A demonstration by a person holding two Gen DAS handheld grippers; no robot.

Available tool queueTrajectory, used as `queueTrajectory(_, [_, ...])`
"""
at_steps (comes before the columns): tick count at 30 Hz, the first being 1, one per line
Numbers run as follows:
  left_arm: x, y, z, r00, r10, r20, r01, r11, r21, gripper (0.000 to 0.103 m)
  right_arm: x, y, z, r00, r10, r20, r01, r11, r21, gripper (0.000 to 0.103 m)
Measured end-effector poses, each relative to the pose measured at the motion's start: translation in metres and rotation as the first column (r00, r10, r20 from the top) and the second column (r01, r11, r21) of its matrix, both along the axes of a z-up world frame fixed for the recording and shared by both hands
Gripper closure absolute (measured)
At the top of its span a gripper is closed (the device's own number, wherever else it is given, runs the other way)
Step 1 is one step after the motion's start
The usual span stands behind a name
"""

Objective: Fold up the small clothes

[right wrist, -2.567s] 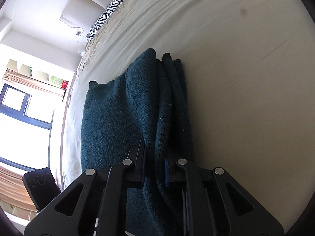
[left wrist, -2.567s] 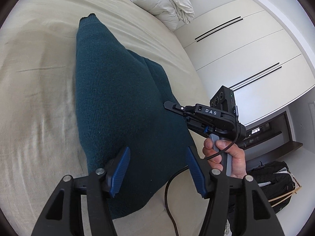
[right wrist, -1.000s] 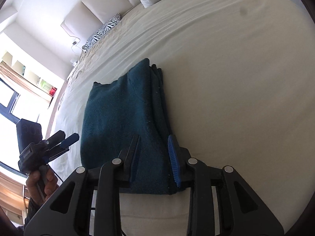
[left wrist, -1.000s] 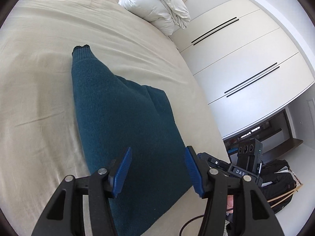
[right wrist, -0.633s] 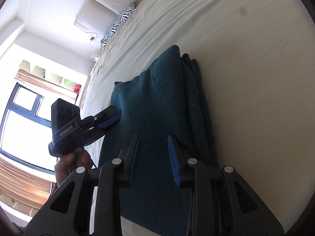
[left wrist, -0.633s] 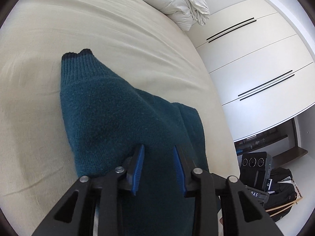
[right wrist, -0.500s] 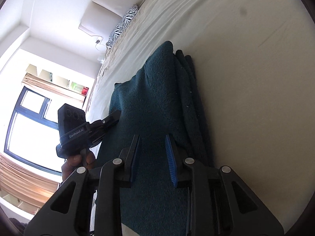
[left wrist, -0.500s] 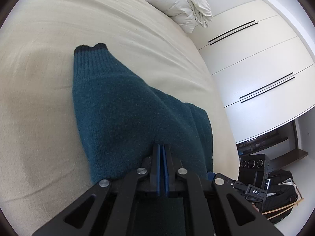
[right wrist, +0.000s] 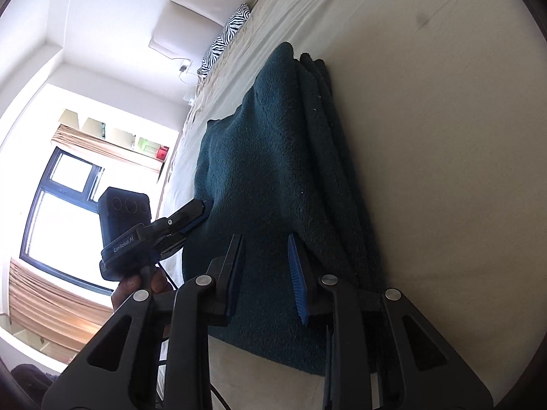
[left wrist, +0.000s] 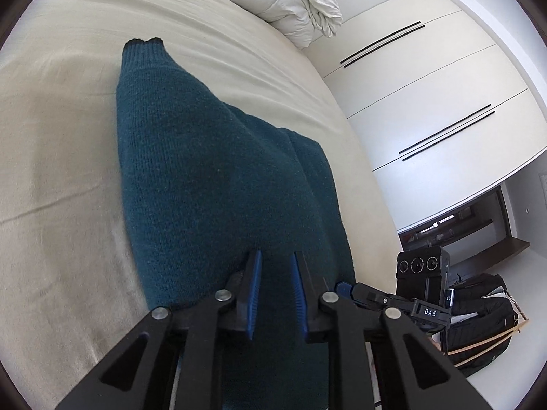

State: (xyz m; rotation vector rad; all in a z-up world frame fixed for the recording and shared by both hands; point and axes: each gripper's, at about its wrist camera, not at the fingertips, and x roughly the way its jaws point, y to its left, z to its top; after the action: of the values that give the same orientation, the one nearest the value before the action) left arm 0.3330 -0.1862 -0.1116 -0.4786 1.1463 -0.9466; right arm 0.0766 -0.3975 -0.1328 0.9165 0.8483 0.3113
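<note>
A dark teal knit sweater [left wrist: 212, 184] lies folded on the beige bed [left wrist: 61, 184]; it also shows in the right wrist view [right wrist: 273, 157], with stacked folded layers along its right edge. My left gripper [left wrist: 275, 263] hovers just over the sweater's near part, jaws a little apart with nothing between them. It shows from the side in the right wrist view [right wrist: 196, 213], tips at the sweater's left edge. My right gripper [right wrist: 265, 242] is open low over the near end of the sweater. It appears in the left wrist view [left wrist: 345, 287] at the sweater's right edge.
White pillows and duvet [left wrist: 283, 0] lie at the head of the bed. White wardrobe doors [left wrist: 427, 109] stand to the right, a black bag [left wrist: 478, 307] on the floor. A zebra cushion [right wrist: 225, 39] and a window [right wrist: 58, 212] are to the left.
My left gripper dropped onto the sweater, shut briefly half a second ago, and now has reopened slightly. My right gripper let go of the folded edge and stays open over the near end.
</note>
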Motion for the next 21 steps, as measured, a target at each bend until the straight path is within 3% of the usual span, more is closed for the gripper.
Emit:
queueTrajectory(5, [-0.02,0.016,0.017,1.0,-0.006,0.028,0.007,0.999,-0.038,0.069,-0.016,0.005,0.024,0.997,0.019,0.069,-0.019,1.0,-0.003,0.077])
queueTrajectory(8, [-0.026,0.015,0.003,1.0,-0.011,0.025,0.011,1.0,-0.029,0.07,-0.018,0.009,0.01,1.0,0.024,0.001,-0.024,0.998,-0.051,0.077])
queueTrajectory(10, [-0.026,0.016,-0.001,1.0,-0.007,0.019,0.008,0.999,-0.033,0.072,-0.018,0.007,-0.005,1.0,0.024,-0.011,-0.025,0.999,-0.025,0.077])
queueTrajectory(13, [-0.027,0.018,0.01,0.999,-0.007,0.042,0.008,1.0,-0.019,0.071,-0.023,0.001,0.004,1.0,0.006,-0.016,-0.007,1.0,-0.018,0.076])
queueTrajectory(15, [-0.031,0.024,0.023,0.996,0.015,0.089,-0.012,0.999,-0.036,0.051,-0.028,-0.003,0.019,1.0,-0.001,0.024,0.002,0.999,-0.048,0.075])
queueTrajectory(17, [-0.031,0.038,0.033,0.989,0.08,0.123,-0.074,0.996,-0.057,0.032,-0.027,-0.011,0.033,0.999,-0.032,0.03,0.035,0.994,-0.104,0.055])
queueTrajectory(18, [-0.029,0.046,0.033,0.986,0.117,0.119,-0.109,0.991,-0.071,0.023,-0.023,-0.015,0.037,0.998,-0.059,0.019,0.061,0.989,-0.136,0.038])
queueTrajectory(21, [-0.016,0.057,0.015,0.987,0.161,0.027,-0.159,0.985,-0.061,0.023,-0.006,-0.032,0.039,0.996,-0.079,-0.027,0.074,0.986,-0.149,0.036])
